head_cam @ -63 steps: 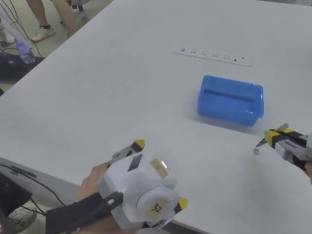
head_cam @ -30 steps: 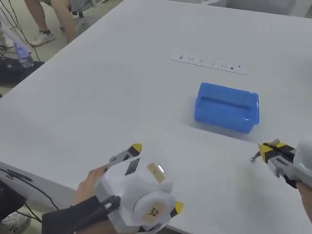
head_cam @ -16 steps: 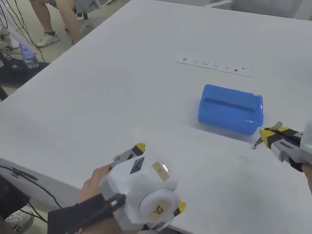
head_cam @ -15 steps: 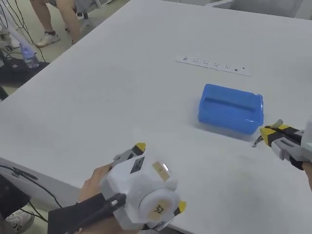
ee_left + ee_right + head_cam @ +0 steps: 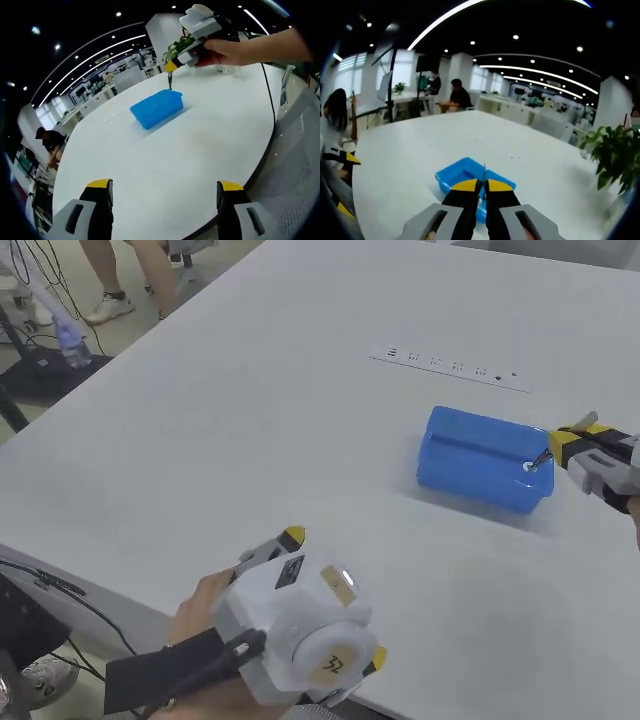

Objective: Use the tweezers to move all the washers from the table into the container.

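While over one container (image 5: 478,452), one tweezers (image 5: 541,459).

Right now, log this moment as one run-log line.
right gripper: shut on tweezers, tips over blue container, right end | left gripper: open, idle at near edge of table | washer at tips: cannot tell

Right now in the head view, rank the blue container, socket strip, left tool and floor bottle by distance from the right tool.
1. Blue container, at the tip of the tweezers the right tool holds.
2. Socket strip, farther back than the container.
3. Left tool, near side, low in view.
4. Bottle, on the floor, far left.
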{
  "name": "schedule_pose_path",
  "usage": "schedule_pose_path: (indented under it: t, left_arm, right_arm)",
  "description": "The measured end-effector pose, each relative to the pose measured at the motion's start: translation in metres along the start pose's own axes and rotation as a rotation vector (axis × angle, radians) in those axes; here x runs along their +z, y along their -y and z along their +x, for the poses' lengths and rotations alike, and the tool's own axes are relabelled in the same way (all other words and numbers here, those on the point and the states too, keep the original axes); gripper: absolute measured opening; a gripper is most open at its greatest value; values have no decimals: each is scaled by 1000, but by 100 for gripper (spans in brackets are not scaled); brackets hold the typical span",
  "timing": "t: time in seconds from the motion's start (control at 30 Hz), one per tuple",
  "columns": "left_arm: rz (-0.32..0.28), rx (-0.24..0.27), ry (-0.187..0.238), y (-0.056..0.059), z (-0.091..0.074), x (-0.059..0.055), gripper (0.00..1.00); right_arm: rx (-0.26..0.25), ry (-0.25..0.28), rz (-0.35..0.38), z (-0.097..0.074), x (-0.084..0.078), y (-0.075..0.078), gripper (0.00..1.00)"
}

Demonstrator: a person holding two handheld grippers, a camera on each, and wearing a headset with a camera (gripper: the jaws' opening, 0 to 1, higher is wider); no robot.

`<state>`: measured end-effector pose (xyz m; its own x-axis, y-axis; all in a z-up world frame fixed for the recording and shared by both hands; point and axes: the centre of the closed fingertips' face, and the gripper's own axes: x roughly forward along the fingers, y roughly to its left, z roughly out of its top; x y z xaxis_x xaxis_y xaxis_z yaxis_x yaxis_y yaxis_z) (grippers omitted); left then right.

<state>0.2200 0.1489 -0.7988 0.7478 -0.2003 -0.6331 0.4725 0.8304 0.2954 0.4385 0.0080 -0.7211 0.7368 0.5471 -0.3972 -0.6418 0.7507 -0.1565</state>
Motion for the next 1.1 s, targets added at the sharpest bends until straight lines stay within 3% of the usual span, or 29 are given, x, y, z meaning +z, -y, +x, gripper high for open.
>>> schedule_pose_path:
  t: [0.1,0.2,0.73,0.97,1.1]
  left_arm:
    - [2,-1,2,0,0,0,87]
    - [3,-2,-4,1,0,-1,87]
    - [0,5,-10,-1,1,-2,87]
    - [-6,11,-13,-2,1,-2,87]
    - [-4,10,-12,-2,1,-2,87]
  right_arm:
    - [5,-31,20,12,-13,-1,1]
    - [11,-68,-12,17,-25,-6,1]
    - [21,-134,-50,39,-47,-8,1]
    - [24,-121,-43,31,-40,-9,1]
    - [41,-76,-44,14,-25,-10,1]
